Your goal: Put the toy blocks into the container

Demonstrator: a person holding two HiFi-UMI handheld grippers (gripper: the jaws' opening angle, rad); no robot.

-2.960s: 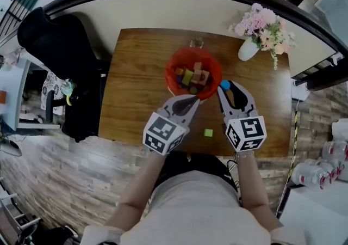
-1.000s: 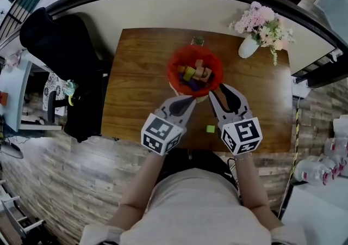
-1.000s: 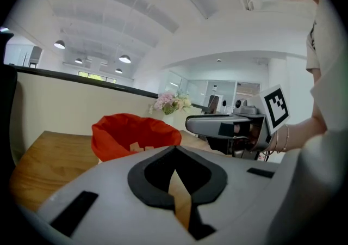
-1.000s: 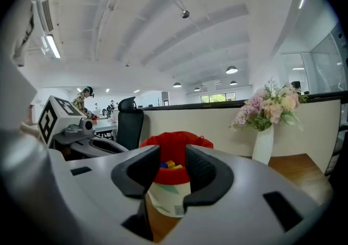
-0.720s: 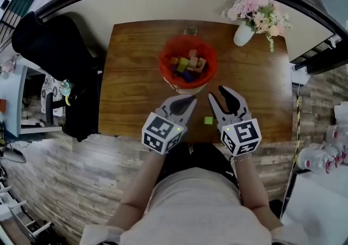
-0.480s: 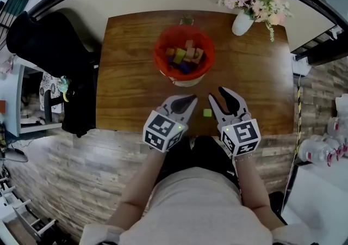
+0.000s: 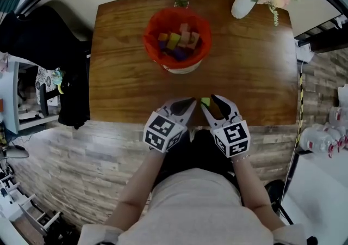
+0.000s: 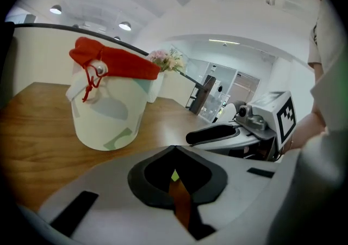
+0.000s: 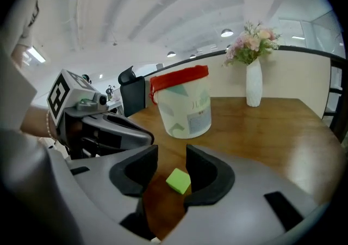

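Reaching the last loose toy, a small lime-green cube block at the near edge of the brown wooden table.
The right gripper has come down from the red-lined white bucket. Its jaws have just been opening and now straddle the cube without pressing it. The left gripper, jaws together and empty, sank alongside. Probably only the squeeze and carry remain.

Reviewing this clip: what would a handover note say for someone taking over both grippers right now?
Left gripper: shut, empty, beside the right one at the table's near edge.
Right gripper: open, jaws have just been opening; they straddle the green block lying on the table, pads not pressing it.
Container: upright mid-table.
Done: several blocks already inside.
Left: grip the green block and drop it in the container.
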